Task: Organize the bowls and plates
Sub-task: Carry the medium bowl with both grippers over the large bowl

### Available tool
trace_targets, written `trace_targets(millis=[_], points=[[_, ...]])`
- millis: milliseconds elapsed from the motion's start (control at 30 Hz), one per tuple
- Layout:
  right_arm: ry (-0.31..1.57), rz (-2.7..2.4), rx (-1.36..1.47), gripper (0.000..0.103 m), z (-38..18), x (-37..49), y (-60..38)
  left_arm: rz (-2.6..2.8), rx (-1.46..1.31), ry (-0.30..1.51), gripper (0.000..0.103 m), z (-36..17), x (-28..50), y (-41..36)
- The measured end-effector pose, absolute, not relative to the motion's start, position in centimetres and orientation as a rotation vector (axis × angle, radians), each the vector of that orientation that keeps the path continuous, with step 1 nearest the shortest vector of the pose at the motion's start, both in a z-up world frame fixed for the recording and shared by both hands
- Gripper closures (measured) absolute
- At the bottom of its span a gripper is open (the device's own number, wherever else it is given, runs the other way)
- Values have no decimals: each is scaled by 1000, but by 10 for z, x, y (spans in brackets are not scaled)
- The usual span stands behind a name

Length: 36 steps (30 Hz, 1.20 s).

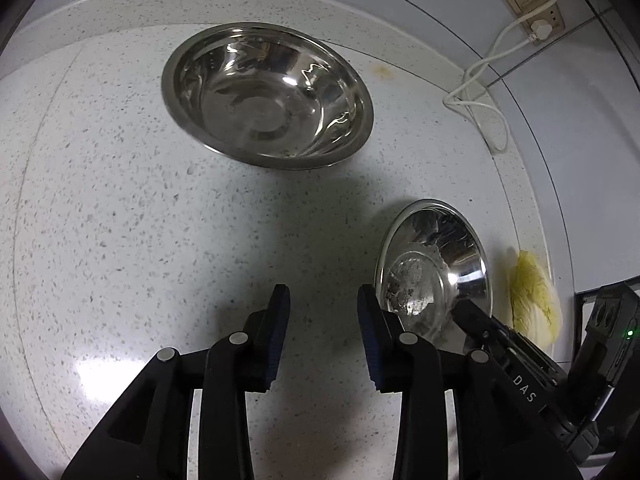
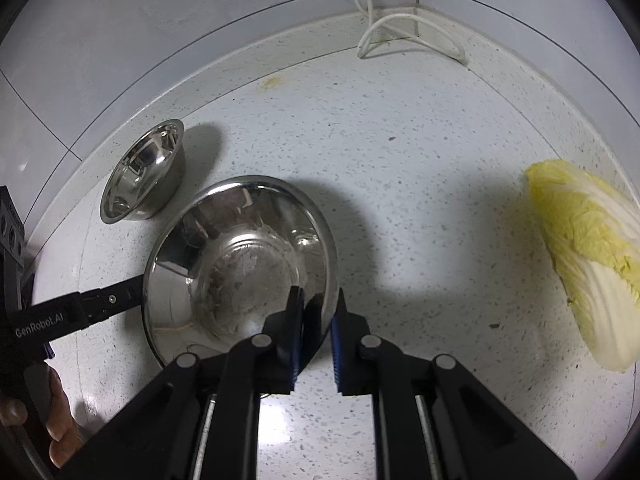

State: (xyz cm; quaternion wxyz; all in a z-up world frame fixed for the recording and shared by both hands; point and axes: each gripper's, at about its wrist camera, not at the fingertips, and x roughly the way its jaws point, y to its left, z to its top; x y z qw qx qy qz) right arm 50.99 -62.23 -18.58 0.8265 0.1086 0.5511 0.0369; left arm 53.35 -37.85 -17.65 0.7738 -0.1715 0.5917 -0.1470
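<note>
Speckled pale stone makes the worktop [image 1: 120,208] in a tiled corner, with a white cable [image 2: 400,28] at the upper edge and a napa cabbage [image 2: 592,264] at the right of the right wrist view. At lower centre there, the right gripper [image 2: 316,320] has its jaws pinching the rim of the nearer steel bowl [image 2: 240,264], while the left gripper [image 1: 322,332] shows spread jaws with nothing between them, low in its own view. I judge the step to be nesting: the held bowl probably belongs with the other steel bowl [image 1: 268,96] at the upper centre, so the next move needs a lift that keeps the grip firm.
</note>
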Motion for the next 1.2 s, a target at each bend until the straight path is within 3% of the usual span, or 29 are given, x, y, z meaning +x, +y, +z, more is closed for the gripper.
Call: trace_targets(millis=[100, 367, 500, 567, 600, 633, 667, 1000, 1200], points=[[1168, 83, 230, 91, -186, 511, -623, -312, -393, 1268, 71, -175, 537, -377], [1163, 81, 226, 91, -186, 509, -621, -244, -393, 1132, 49, -153, 530, -371], [1164, 88, 226, 91, -186, 510, -619, -338, -400, 1195, 49, -160, 535, -388], [1164, 87, 226, 91, -185, 510, -619, -366, -384, 1223, 54, -168, 538, -398], [1164, 87, 226, 91, -185, 509, -619, -377, -383, 1236, 62, -172, 540, -401], [1165, 89, 227, 91, -185, 509, -619, -400, -381, 1259, 88, -178, 543, -403], [1165, 89, 225, 91, -185, 509, -619, -413, -375, 1279, 98, -183, 545, -406], [1158, 96, 231, 91, -181, 504, -615, -484, -389, 1277, 99, -182, 543, -403], [1114, 113, 224, 91, -148, 480, -593, -462, -391, 1256, 99, -149, 519, -379]])
